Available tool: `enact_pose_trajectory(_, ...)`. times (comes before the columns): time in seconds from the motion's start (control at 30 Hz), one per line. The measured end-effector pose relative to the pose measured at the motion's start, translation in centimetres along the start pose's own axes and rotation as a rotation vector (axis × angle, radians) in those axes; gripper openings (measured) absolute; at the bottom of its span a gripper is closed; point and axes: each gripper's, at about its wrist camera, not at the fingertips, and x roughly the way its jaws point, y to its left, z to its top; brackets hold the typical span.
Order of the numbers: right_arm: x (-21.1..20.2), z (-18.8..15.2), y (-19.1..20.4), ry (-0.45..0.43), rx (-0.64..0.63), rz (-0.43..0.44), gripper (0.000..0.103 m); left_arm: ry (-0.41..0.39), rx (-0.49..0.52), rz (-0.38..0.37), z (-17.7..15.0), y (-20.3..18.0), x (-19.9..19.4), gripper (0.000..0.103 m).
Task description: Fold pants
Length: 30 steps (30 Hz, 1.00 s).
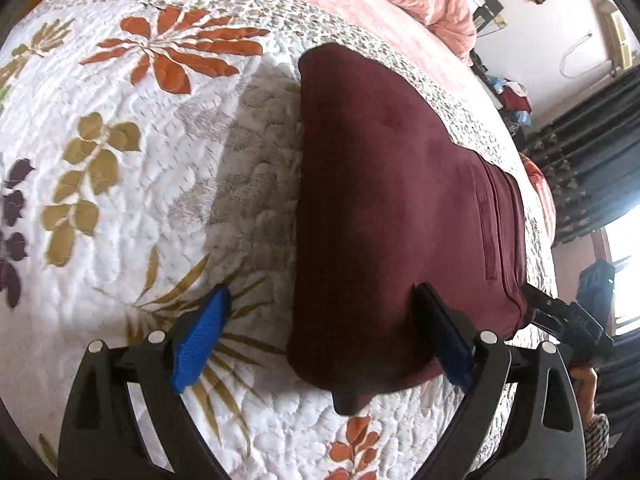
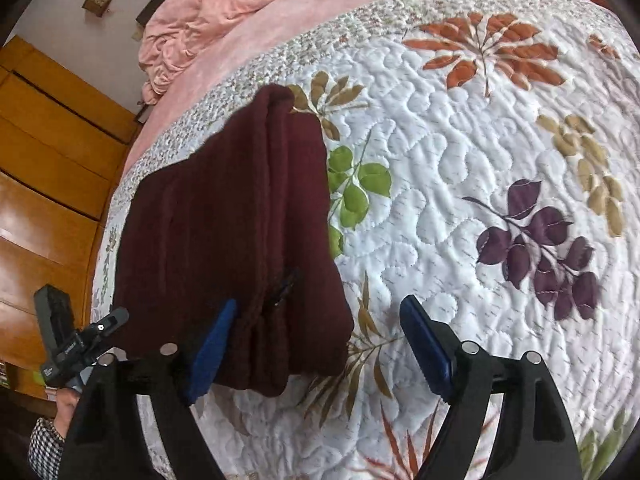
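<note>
left wrist view first: the left gripper (image 1: 320,344) has its jaws spread wide, gripping nothing. the blue pad on the left (image 1: 202,340) sits over bare quilt, and the darker right pad (image 1: 444,344) is up against the near right part of the folded pants (image 1: 400,200), though i can't tell if it really touches. the near end of the maroon bundle lies between the two pads without being pinched.

right wrist view: the right gripper (image 2: 320,348) is wide open too, holding nothing. its left pad (image 2: 210,354) is in front of the near edge of the pants (image 2: 224,220), its right pad (image 2: 426,346) is over the quilt, well clear of the fabric.

going outward, the pants lie in a thick folded stack on the bed, on the white quilted bedspread (image 1: 120,200) with orange, tan, purple and green leaf prints. they're near the edge of the bed, running from near to far. beyond the quilt there's a pink blanket (image 2: 208,12) bunched at the far end. in the right wrist view wooden cabinets (image 2: 48,140) stand off to the left, and a hand (image 2: 66,404) with a checkered sleeve shows at the bottom left corner. dark curtains (image 1: 592,168) hang on the right in the left wrist view.
</note>
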Motion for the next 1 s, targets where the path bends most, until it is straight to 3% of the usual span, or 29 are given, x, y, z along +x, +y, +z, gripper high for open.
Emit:
enact_pose_trajectory(0.17, -5.8, -2.2, 1.7, -0.096, -0.048, -0.051, 0.08, -0.088, 0.078, 0.121, -2.6, -1.2, -4.9, 0.093)
enact_pose_trajectory(0.2, -6.7, -2.8, 2.3, -0.11, -0.066, -0.075, 0.081, -0.105, 0.098, 0.13, -3.5, -1.9, -6.3, 0.098)
enact_pose_trajectory(0.3, -9.0, -5.4, 4.6, -0.153, -0.13, -0.137, 0.091, -0.127, 0.118, 0.151, -5.1, -3.7, -8.1, 0.1)
enact_pose_trajectory(0.6, -10.4, -10.4, 8.1, -0.138, -0.175, -0.22, 0.092, -0.15, 0.132, 0.293, -8.6, -4.4, -9.9, 0.1)
enact_pose_trajectory(0.8, -11.1, -11.9, 9.8, -0.142, -0.175, -0.24, 0.096, -0.177, 0.12, 0.286, -10.3, -4.7, -12.4, 0.1)
enact_pose_trajectory(1.0, -12.4, -12.9, 11.4, -0.146, -0.182, -0.274, 0.098, -0.21, 0.173, 0.311, -11.5, -6.1, -15.0, 0.1)
